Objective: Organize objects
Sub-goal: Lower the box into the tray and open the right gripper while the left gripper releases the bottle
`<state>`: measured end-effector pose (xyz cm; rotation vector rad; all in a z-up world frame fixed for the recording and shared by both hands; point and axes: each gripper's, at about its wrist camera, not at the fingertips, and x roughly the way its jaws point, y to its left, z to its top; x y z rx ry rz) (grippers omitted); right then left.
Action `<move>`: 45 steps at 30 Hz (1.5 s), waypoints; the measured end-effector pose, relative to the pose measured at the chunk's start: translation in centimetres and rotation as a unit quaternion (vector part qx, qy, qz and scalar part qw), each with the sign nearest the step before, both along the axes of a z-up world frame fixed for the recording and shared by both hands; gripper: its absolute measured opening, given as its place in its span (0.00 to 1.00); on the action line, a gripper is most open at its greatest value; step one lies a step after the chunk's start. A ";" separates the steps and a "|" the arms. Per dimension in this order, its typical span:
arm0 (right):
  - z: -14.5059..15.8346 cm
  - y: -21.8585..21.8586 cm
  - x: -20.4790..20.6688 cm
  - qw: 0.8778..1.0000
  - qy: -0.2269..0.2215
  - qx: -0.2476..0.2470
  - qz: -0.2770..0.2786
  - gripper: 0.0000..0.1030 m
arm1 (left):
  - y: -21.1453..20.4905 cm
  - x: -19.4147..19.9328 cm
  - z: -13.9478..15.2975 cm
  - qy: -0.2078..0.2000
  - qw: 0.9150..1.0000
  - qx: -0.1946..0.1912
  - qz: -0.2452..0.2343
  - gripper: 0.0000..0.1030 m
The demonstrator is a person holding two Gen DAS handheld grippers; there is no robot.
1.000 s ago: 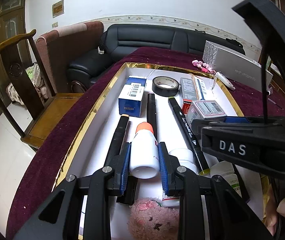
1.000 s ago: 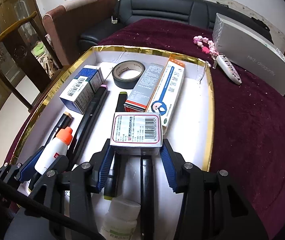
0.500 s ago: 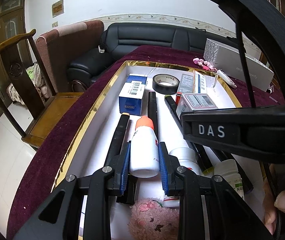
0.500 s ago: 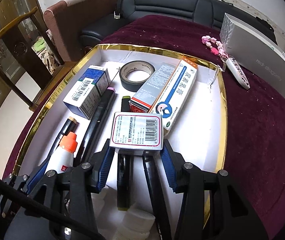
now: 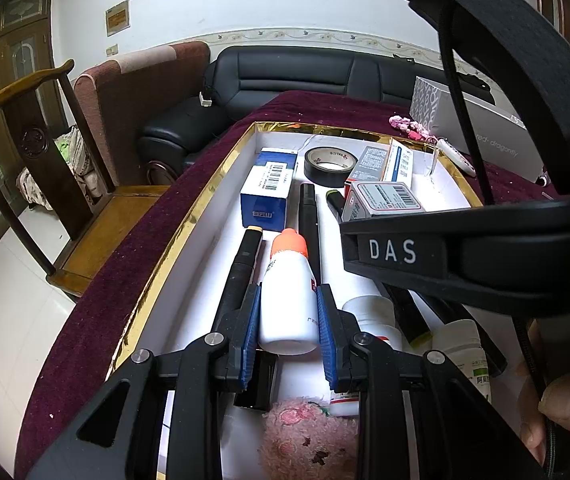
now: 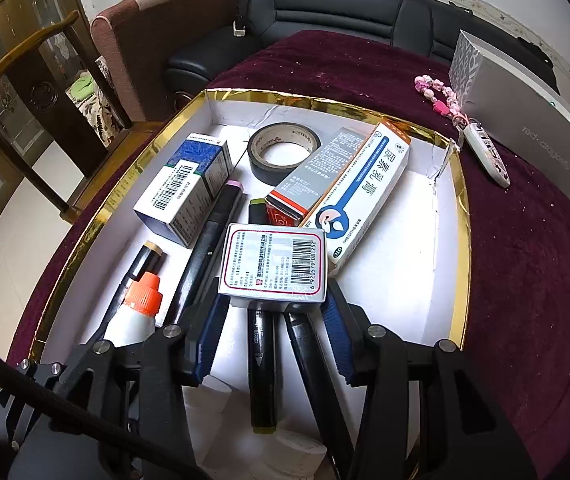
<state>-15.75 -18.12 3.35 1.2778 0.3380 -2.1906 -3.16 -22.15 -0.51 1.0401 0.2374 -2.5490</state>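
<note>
White squeeze bottle with orange cap [image 5: 287,300] clamped across body in my left tongs [image 5: 288,324], neck pointing away, over gold-rimmed white tray [image 5: 189,220] on maroon worktop [image 6: 525,280]. Small white carton with barcode [image 6: 273,264] pinched by its sides in my right tongs [image 6: 275,320], above black markers [image 6: 261,360]. Side grips keep both level for setting down. Both tongs angled steeply down into tray, right one crossing left view.
</note>
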 end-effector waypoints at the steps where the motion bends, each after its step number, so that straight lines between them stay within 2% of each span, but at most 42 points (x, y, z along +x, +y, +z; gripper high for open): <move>1: 0.0 0.0 0.0 1.000 -0.001 -0.001 0.000 0.44 | 0.0 0.0 0.0 0.000 1.000 0.000 0.000 0.22; 15: 0.1 0.9 0.2 1.000 -0.016 -0.009 -0.011 0.45 | -0.1 0.1 0.1 -0.001 1.000 -0.002 -0.001 0.24; 17: 0.0 1.0 0.3 1.000 -0.016 -0.004 -0.012 0.48 | 0.0 0.1 0.1 -0.002 1.000 -0.003 -0.002 0.27; 19: -0.2 1.1 0.4 1.000 -0.020 -0.001 -0.013 0.49 | -0.1 0.1 0.1 -0.004 1.000 -0.004 0.001 0.40; 25: -0.1 1.7 0.7 1.000 -0.017 -0.001 -0.017 0.50 | -0.2 0.1 0.0 -0.007 1.000 -0.003 0.004 0.41; 29: 0.3 2.1 1.2 1.000 -0.006 0.003 -0.017 0.54 | -0.1 0.0 0.1 -0.007 1.000 -0.005 0.004 0.49; 33: 0.8 2.7 1.9 1.000 0.009 0.001 -0.017 0.55 | 0.1 0.1 0.2 -0.003 1.000 -0.011 -0.001 0.51; 40: 1.9 4.0 3.1 0.999 0.045 -0.002 -0.029 0.65 | 0.4 0.4 0.5 0.011 1.000 -0.018 -0.005 0.54; 43: 2.4 5.0 3.5 0.998 0.056 -0.014 -0.040 0.66 | 0.8 0.6 0.8 0.022 0.999 -0.022 -0.013 0.55; 45: 2.7 5.7 3.9 0.997 0.063 -0.028 -0.048 0.66 | 1.0 0.7 1.0 0.027 0.999 -0.028 -0.016 0.60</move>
